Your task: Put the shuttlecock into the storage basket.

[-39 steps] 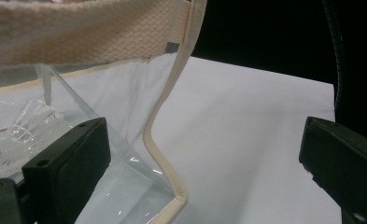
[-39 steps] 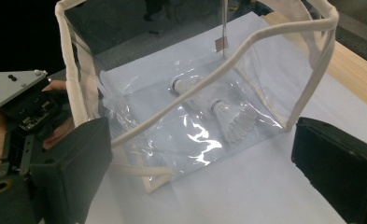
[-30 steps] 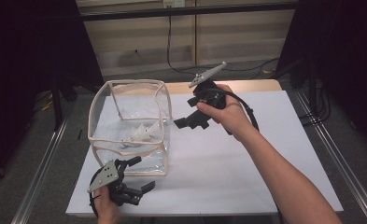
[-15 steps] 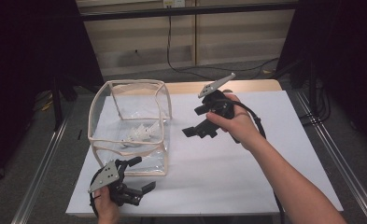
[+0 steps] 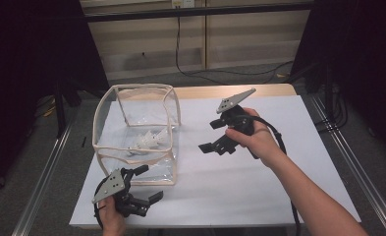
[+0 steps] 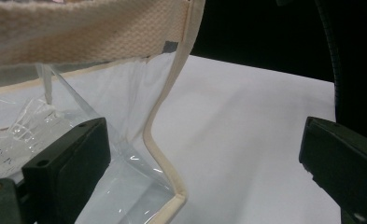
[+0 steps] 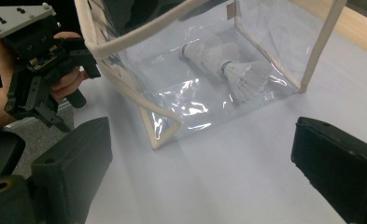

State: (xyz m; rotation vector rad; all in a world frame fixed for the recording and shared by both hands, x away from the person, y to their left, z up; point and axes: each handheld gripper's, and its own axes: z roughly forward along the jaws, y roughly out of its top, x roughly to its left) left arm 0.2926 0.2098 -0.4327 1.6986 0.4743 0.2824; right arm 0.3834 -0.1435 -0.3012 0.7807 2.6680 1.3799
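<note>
two tongs gaping, empty: left tongs beside clear bag corner, right tongs apart.

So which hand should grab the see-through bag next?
Probably the left gripper: its open jaws sit right at the clear bag's near corner. The right gripper, also open, hovers apart over the table.

A lab: black curtains ring a white-covered table.
</note>
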